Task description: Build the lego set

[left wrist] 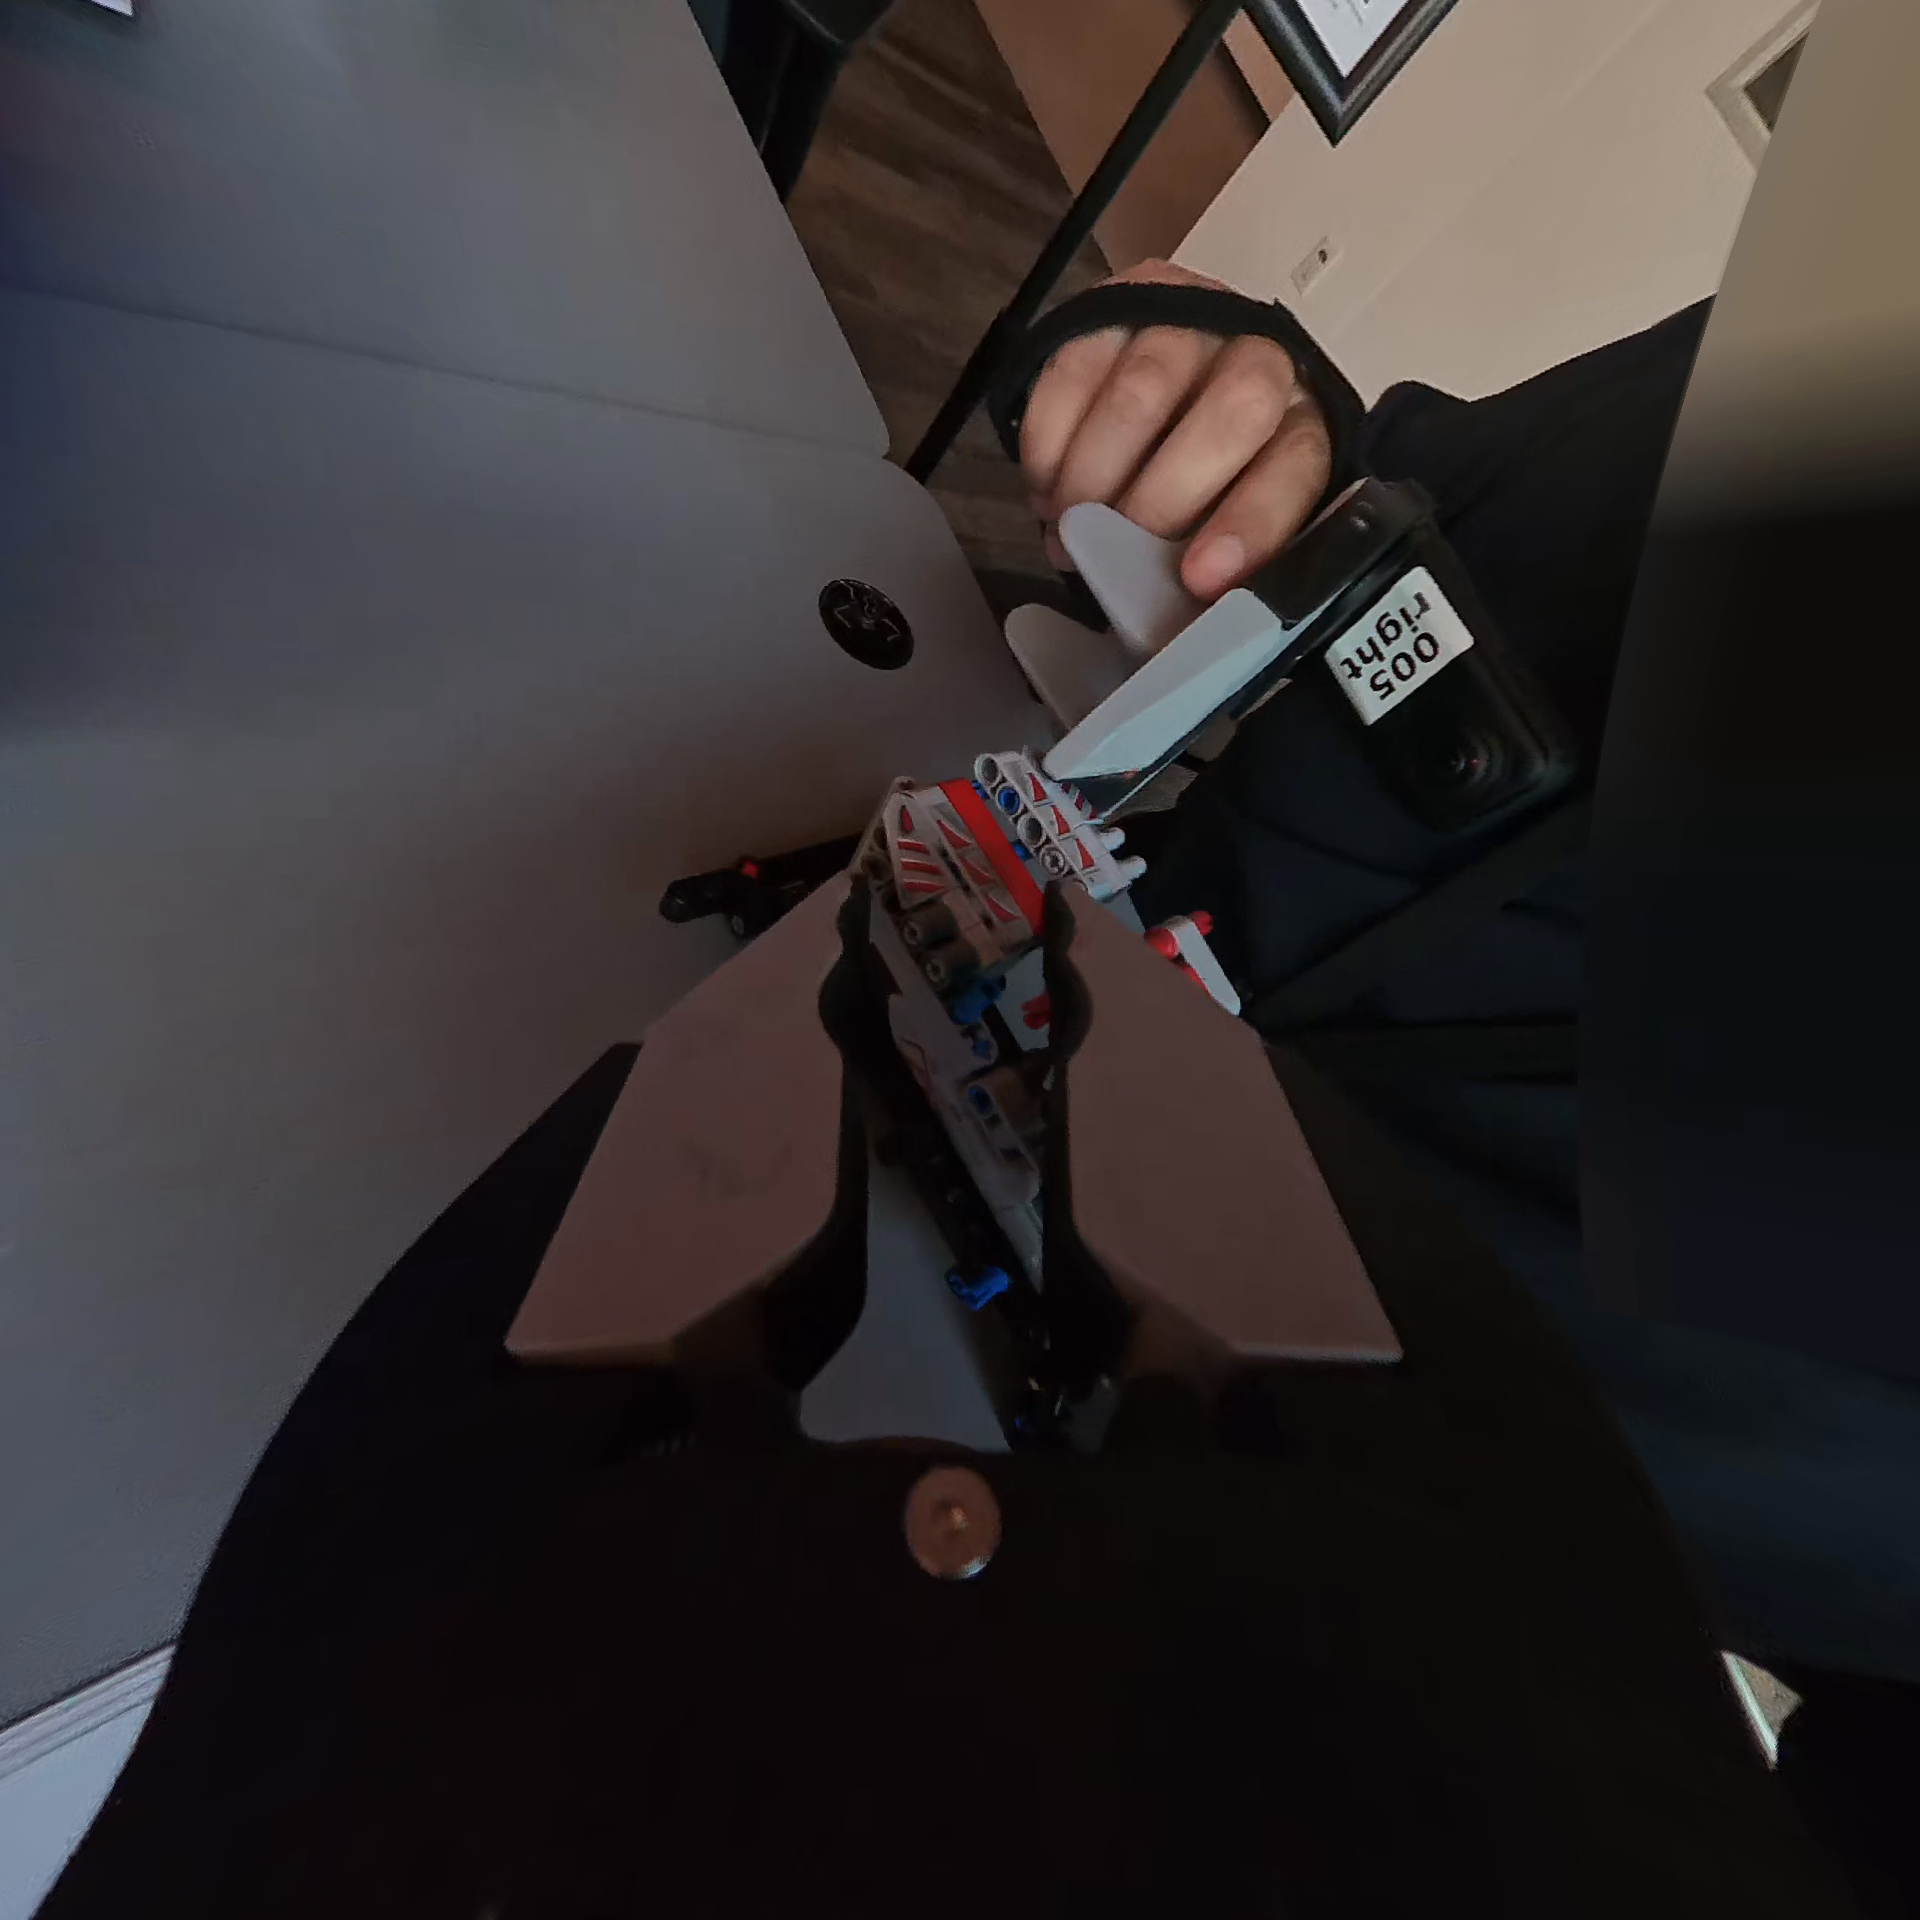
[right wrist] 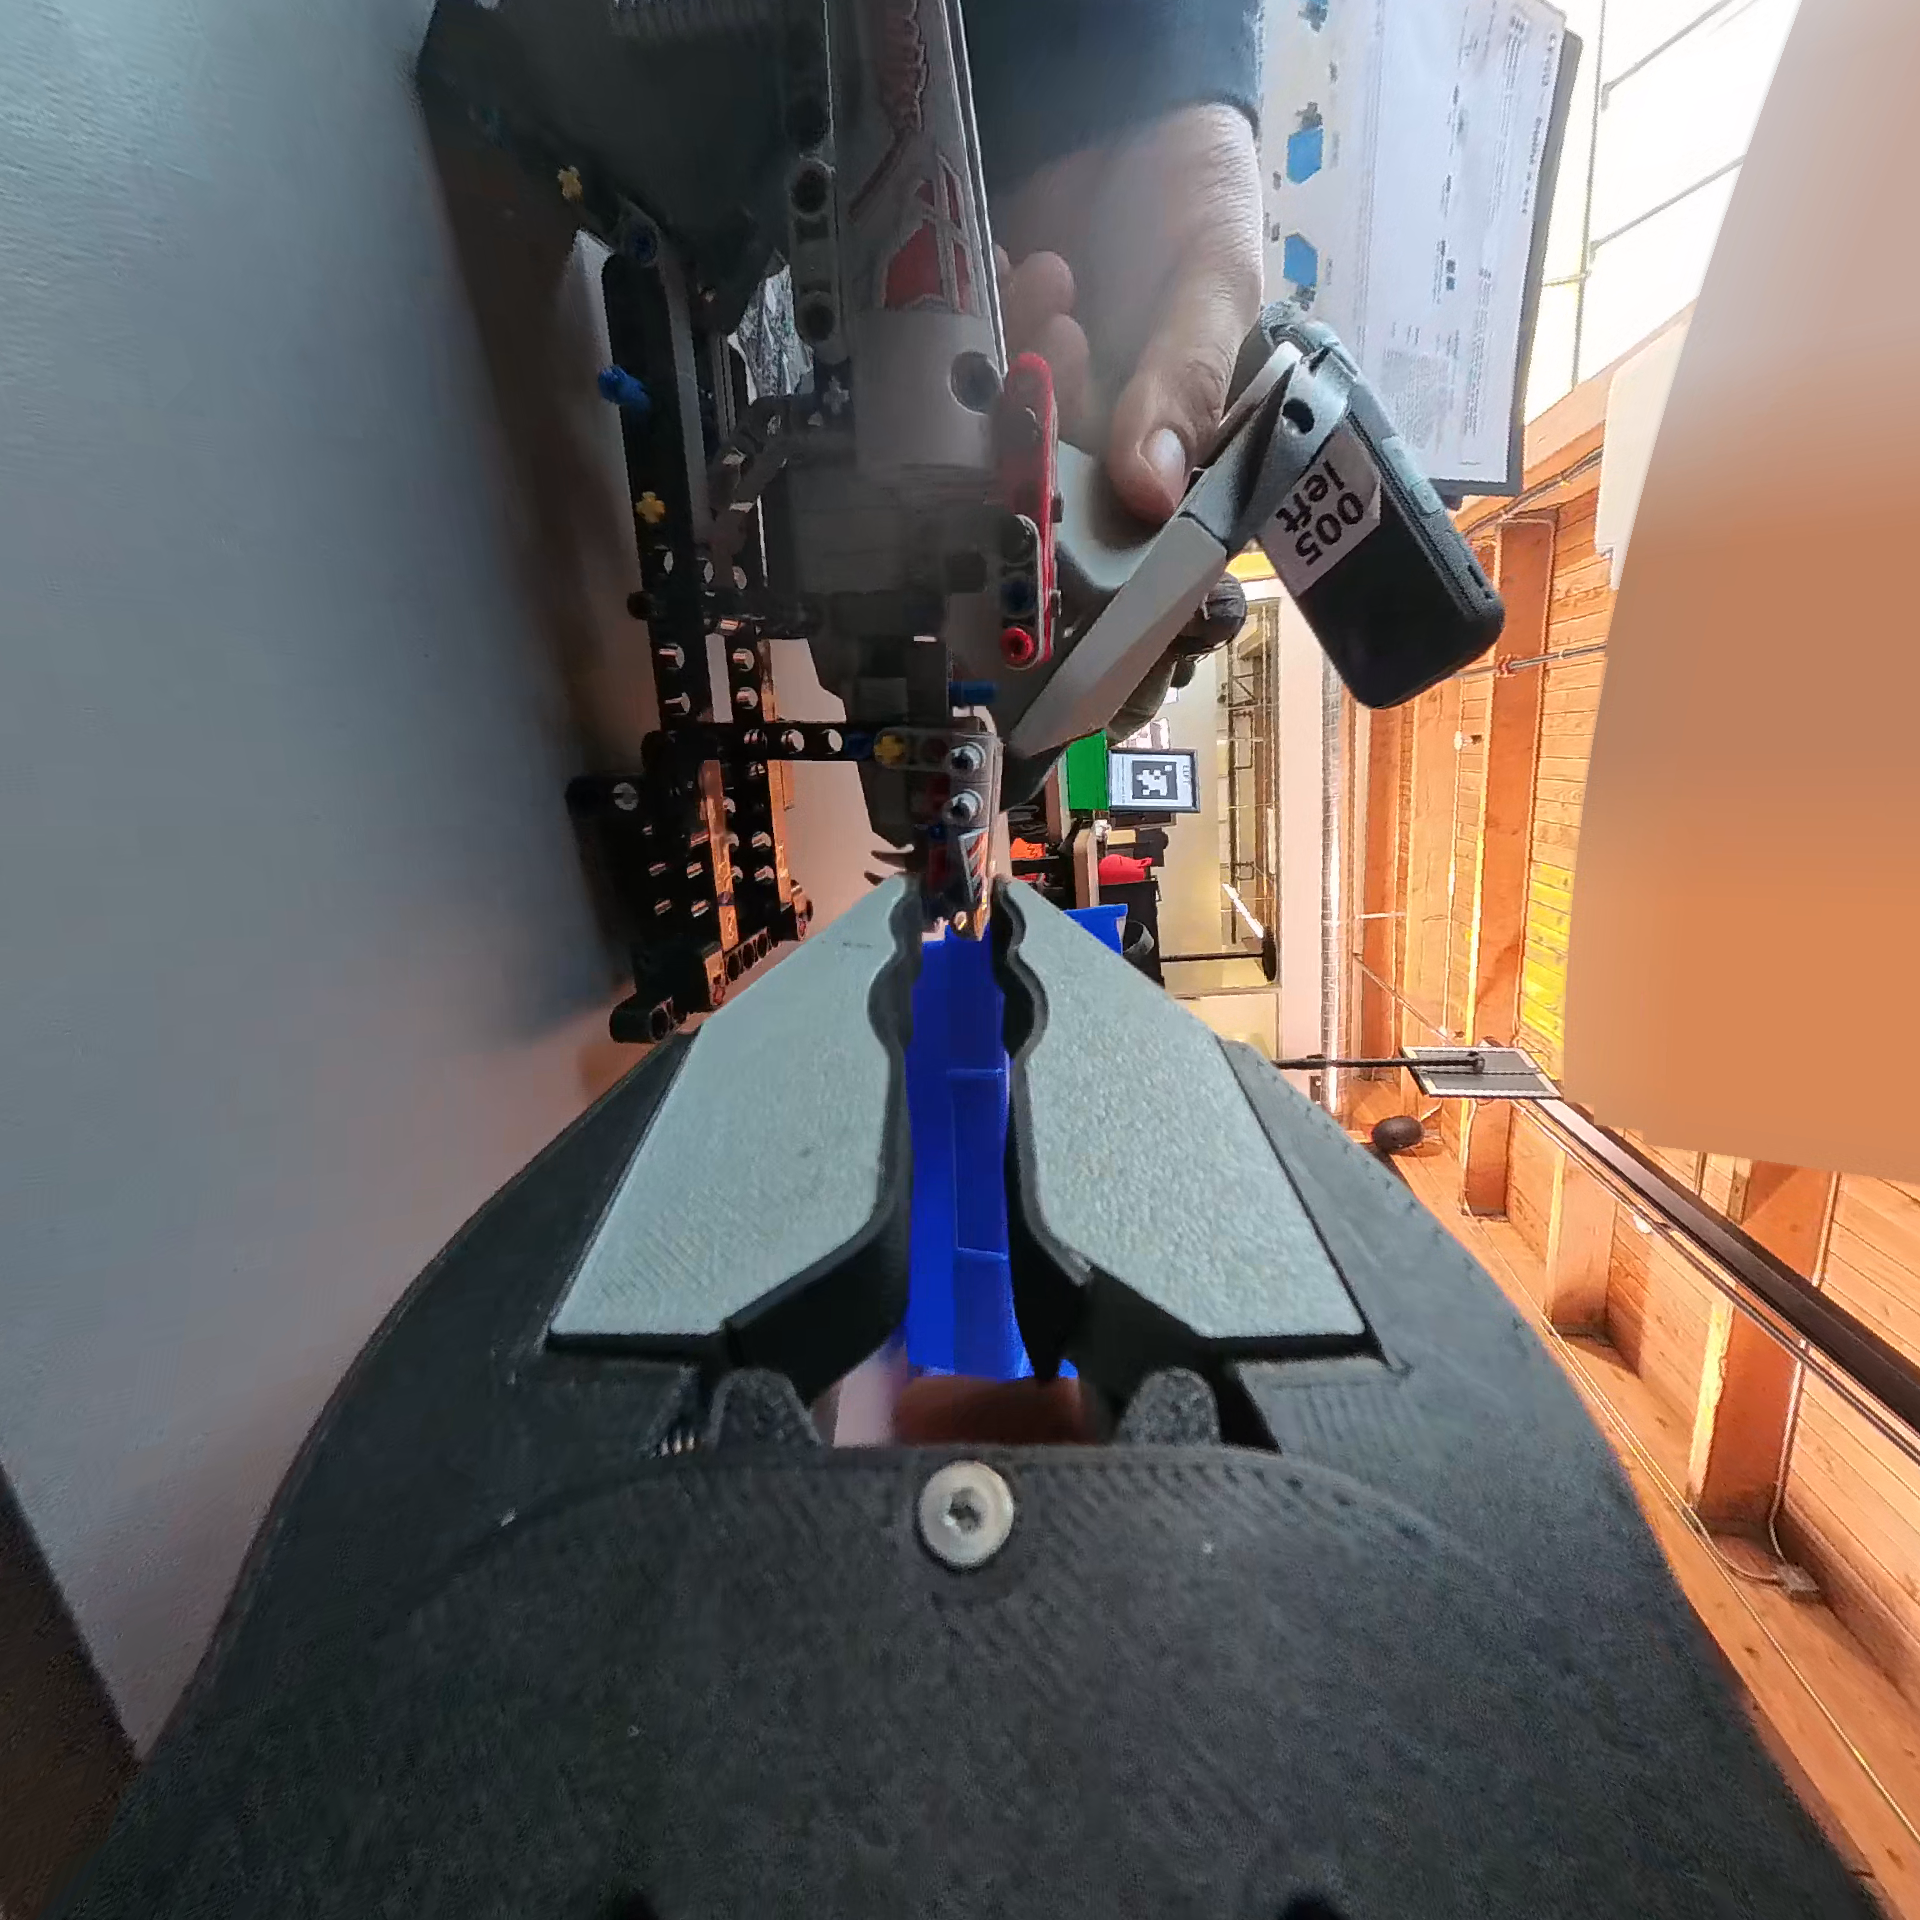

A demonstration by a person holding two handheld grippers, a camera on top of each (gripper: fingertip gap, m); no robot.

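Observation:
A white, red and grey Lego model [left wrist: 966, 862] is held in the air between both grippers. My left gripper [left wrist: 956, 925] is shut on its body, which runs back between the fingers. My right gripper [right wrist: 954, 891] is shut on the model's narrow striped end [right wrist: 961, 862]. In the left wrist view the right gripper [left wrist: 1101, 779] comes in from the upper right, its fingertip against the model's white holed beam. In the right wrist view the left gripper [right wrist: 1049, 707] clamps the model [right wrist: 914, 457] from the right side.
A black Lego frame [right wrist: 707, 831] with blue and yellow pins lies on the grey table [left wrist: 312, 727]. A small black and red piece [left wrist: 727, 883] lies by the table edge. A blue bin [right wrist: 956, 1143] shows behind my right fingers. A printed sheet [right wrist: 1434, 208] stands far right.

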